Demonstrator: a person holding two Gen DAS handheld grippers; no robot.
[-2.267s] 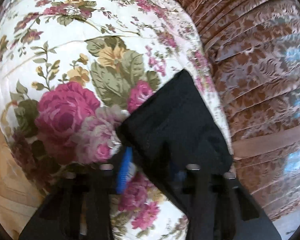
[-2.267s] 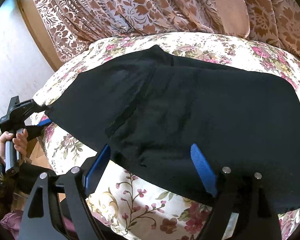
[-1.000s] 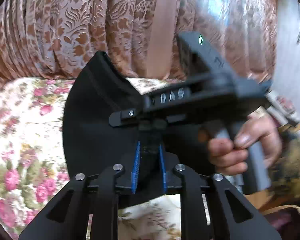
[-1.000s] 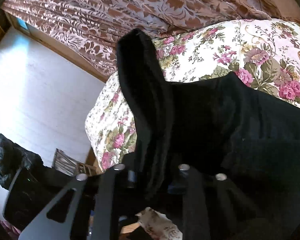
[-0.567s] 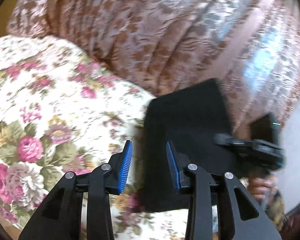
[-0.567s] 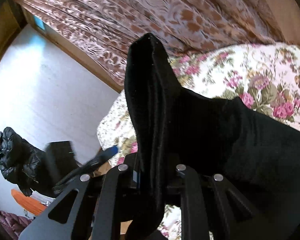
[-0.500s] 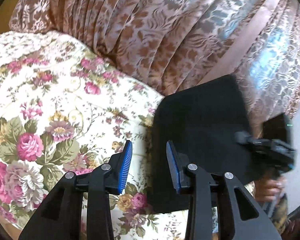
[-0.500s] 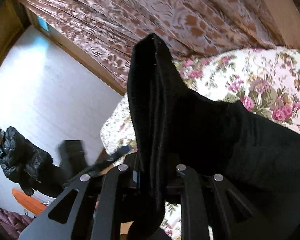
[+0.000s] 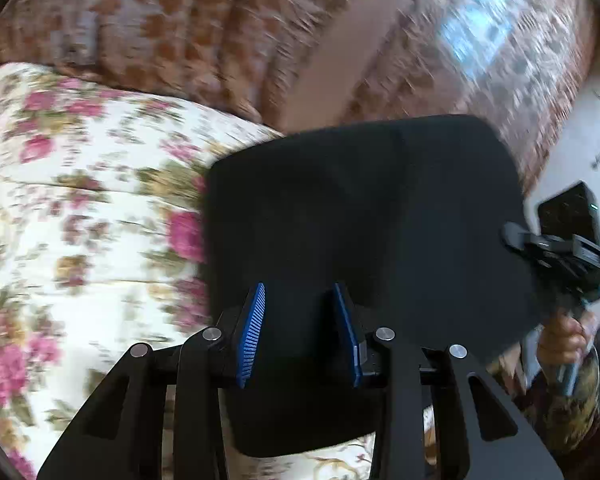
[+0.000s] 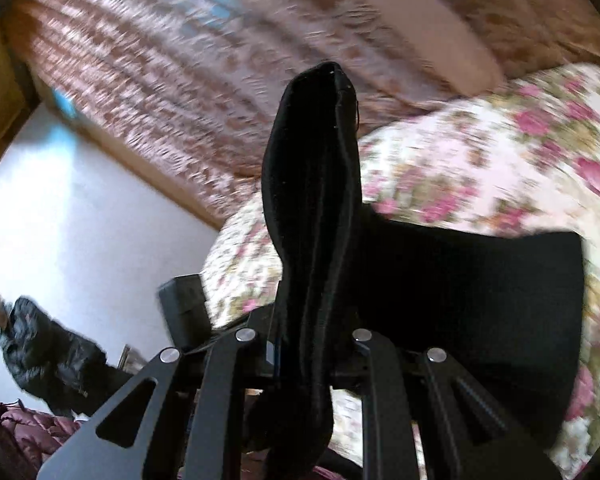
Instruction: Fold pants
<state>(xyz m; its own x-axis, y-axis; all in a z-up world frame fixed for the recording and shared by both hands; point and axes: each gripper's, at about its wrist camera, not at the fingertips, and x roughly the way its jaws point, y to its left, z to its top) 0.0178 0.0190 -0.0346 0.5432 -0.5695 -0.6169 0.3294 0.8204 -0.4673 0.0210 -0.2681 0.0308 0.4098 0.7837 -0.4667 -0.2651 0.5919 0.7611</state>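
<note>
Both views are smeared by motion, so the flowers on the bedspread and the pattern on the brown curtain read only as streaks. In my left wrist view the black pants lie as a folded slab on the bedspread, filling the frame from centre toward 3 o'clock; the cloth is so dark that I cannot make out seams or count the layers. My left gripper stands open, its blue ribbed pads apart with nothing between them, over the near part of the slab; whether the pads touch the cloth I cannot tell. The bottom edge of the pants is partly hidden behind my own black linkage.

At 3 o'clock in that view my right gripper meets the far edge of the pants, its tips lost against the black cloth, with my right hand below on the handle. A small green light shows on its body; no writing is legible anywhere.

In my right wrist view the right gripper is clamped on an edge of the pants, which rises as a narrow ridge toward 12 o'clock and hides both pads. A person in a dark jacket stands at 8 o'clock, blurred, cut off by the frame edge.
</note>
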